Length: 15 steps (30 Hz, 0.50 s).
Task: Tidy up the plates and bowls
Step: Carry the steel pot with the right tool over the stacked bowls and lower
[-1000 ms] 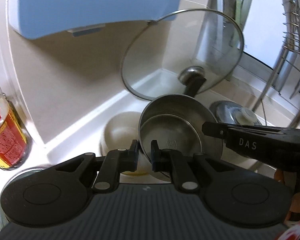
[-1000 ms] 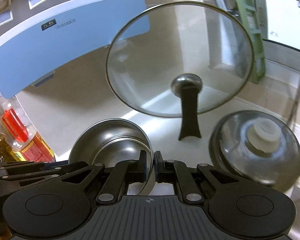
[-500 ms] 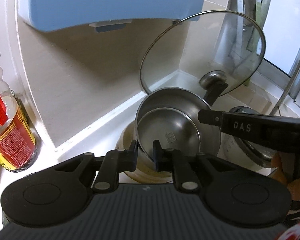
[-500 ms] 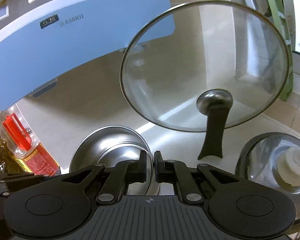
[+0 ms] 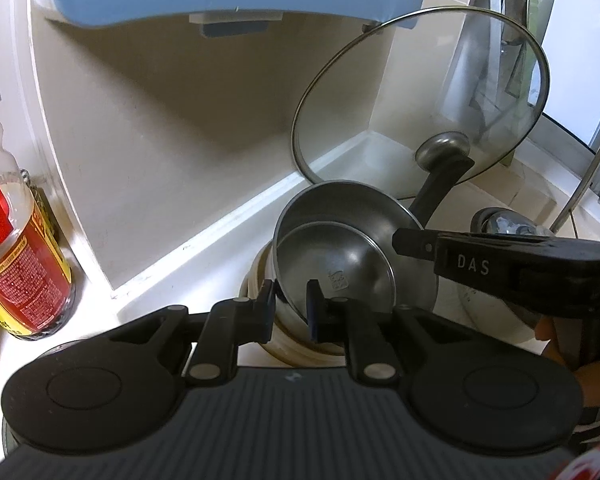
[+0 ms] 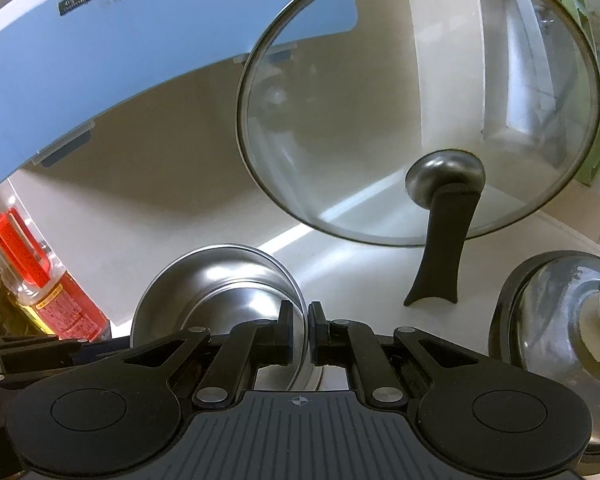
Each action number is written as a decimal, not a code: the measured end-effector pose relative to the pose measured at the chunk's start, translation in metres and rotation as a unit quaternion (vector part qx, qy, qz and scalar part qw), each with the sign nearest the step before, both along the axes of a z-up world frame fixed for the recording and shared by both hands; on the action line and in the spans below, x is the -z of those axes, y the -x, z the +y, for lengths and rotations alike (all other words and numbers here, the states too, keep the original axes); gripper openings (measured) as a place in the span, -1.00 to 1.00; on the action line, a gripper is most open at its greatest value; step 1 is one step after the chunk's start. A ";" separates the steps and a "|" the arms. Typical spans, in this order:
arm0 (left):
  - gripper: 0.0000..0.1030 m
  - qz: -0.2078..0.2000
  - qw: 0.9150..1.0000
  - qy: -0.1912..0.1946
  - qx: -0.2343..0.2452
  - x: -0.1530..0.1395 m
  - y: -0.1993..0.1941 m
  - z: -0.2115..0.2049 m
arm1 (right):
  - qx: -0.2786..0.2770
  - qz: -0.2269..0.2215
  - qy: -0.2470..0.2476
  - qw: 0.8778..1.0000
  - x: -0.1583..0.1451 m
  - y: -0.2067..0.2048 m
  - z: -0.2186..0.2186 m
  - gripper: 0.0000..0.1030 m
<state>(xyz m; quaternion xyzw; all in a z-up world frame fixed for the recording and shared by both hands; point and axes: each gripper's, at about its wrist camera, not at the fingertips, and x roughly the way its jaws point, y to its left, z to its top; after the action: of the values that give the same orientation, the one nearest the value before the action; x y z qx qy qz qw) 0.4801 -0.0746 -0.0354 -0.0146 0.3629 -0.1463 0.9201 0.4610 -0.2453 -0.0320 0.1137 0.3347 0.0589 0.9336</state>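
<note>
While both grippers clench one steel bowl's (image 5: 340, 248) rim between their fingers, it has shifted over the cream bowl (image 5: 260, 280); nesting imminent.

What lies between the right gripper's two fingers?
The steel bowl's rim stands between the right gripper's fingers, seen in the right wrist view.

"DAS" in white on the right gripper (image 5: 412, 246); bottle label (image 5: 24, 280) unreadable.
</note>
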 end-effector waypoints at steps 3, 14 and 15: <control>-0.73 0.004 1.000 0.000 0.000 0.001 -0.001 -0.001 | 0.000 0.004 0.001 1.000 0.001 -0.002 0.001 -0.85; -0.71 0.017 1.000 0.005 -0.004 0.007 -0.005 0.001 | -0.001 0.019 0.001 1.000 0.007 -0.010 0.001 -0.85; -0.72 0.018 1.000 0.006 -0.004 0.007 -0.005 0.001 | -0.001 0.019 0.001 1.000 0.007 -0.010 0.001 -0.85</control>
<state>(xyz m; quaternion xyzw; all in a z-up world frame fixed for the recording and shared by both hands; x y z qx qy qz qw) 0.4855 -0.0739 -0.0420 -0.0237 0.3781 -0.1448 0.9141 0.4713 -0.2443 -0.0388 0.1139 0.3530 0.0576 0.9269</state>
